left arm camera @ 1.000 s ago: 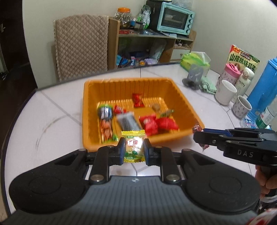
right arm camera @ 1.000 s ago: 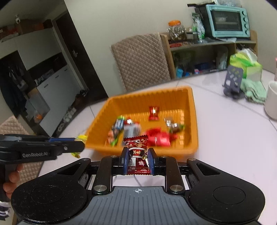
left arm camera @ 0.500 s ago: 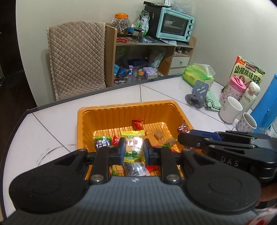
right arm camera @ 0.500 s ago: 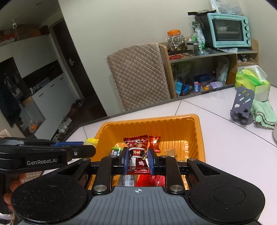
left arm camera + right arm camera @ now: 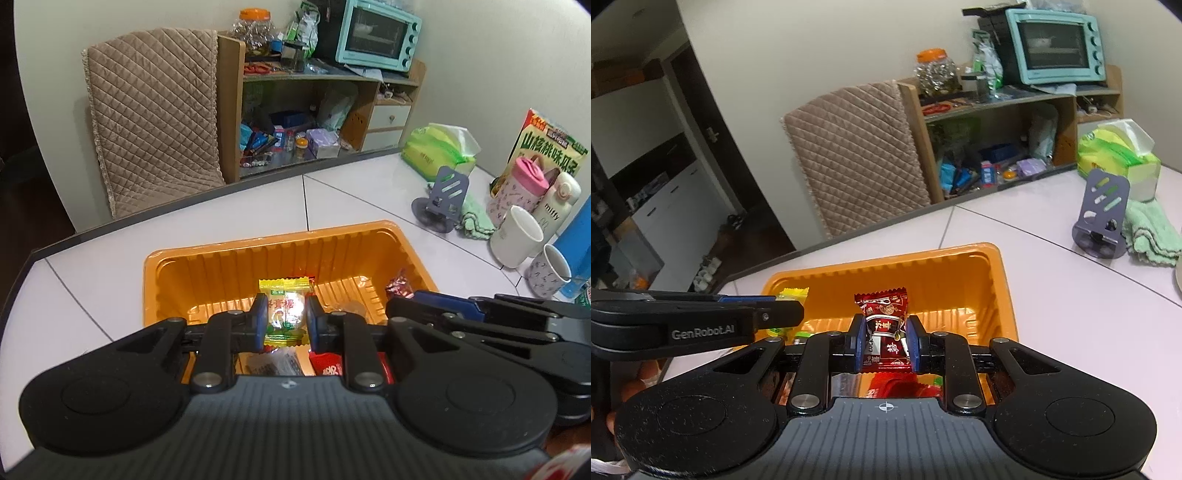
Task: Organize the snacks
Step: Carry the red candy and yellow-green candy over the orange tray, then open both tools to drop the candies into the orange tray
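The left tool (image 5: 285, 322) is closed on a yellow-green candy (image 5: 284, 314), gripping the wrapper at its sides so that the crimped top edge stands above the fingers, and it hangs over the near part of the orange tray (image 5: 236, 254). The right tool (image 5: 885, 341) is likewise closed on a dark red candy (image 5: 884, 328), pinched across the middle with the top seam upright, and it too sits above the tray's (image 5: 997, 273) near half. Both pieces seem to be carried this way so they can be let go straight down into the tray, where the task's snacks are gathered: a red packet (image 5: 328, 365) and a clear wrapper with dark contents (image 5: 273, 363) show under the left tool, and more red wrappers (image 5: 897, 387) lie under the right one. The two tools are close side by side, each visible in the other's view, so the likeliest trouble is that they crowd each other over the tray, though the tray's far half looks bare and open for a drop. The rest of the table (image 5: 351, 199) holds things well apart from the tray: a grey phone stand (image 5: 441, 201) with a green cloth (image 5: 476, 218) beside it, a tissue pack (image 5: 439, 147), a white mug (image 5: 517, 236), a patterned cup (image 5: 548, 269) and a pink-lidded tumbler (image 5: 517, 192). None of them stands between the tools and the tray. Behind the table are a quilted chair back (image 5: 857, 155) and a shelf with a teal toaster oven (image 5: 1056, 44).
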`<state>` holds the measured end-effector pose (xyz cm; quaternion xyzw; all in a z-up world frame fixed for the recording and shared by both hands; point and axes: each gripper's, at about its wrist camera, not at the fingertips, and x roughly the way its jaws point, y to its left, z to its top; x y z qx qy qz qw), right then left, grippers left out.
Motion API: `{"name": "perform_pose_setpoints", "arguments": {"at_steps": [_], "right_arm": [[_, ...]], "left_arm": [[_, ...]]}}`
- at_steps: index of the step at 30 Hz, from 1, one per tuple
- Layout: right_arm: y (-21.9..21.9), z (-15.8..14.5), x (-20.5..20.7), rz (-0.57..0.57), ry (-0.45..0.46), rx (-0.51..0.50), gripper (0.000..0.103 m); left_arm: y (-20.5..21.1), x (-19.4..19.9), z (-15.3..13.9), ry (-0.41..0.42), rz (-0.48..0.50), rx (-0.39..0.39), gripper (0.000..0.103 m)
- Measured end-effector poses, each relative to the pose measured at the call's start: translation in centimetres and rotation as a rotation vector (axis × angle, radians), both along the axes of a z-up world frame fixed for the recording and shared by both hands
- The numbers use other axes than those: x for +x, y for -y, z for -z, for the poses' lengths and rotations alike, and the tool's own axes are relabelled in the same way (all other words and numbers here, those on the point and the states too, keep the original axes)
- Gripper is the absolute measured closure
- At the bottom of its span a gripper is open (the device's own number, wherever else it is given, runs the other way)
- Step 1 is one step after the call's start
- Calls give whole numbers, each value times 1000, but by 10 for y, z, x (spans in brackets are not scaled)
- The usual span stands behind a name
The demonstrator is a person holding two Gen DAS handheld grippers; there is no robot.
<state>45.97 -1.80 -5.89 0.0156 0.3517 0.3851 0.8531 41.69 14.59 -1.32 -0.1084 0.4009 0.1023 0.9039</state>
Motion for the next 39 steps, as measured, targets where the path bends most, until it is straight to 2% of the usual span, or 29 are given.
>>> {"name": "perform_pose_setpoints", "arguments": {"at_steps": [10,20,23,39], "right_arm": [[1,9,19,51,-47,19,79],[-1,11,28,63,-59,27,79],[-1,11,29,62,-63,32,79],[-12,16,32,41,-94,39,79]], "left_arm": [[-5,29,25,-52,5,-4,84],[-15,38,33,-60,-18,-21,82],[-19,37,32,-58,-30,-19,76],[-46,15,27,-77,-82,-15,63]]}}
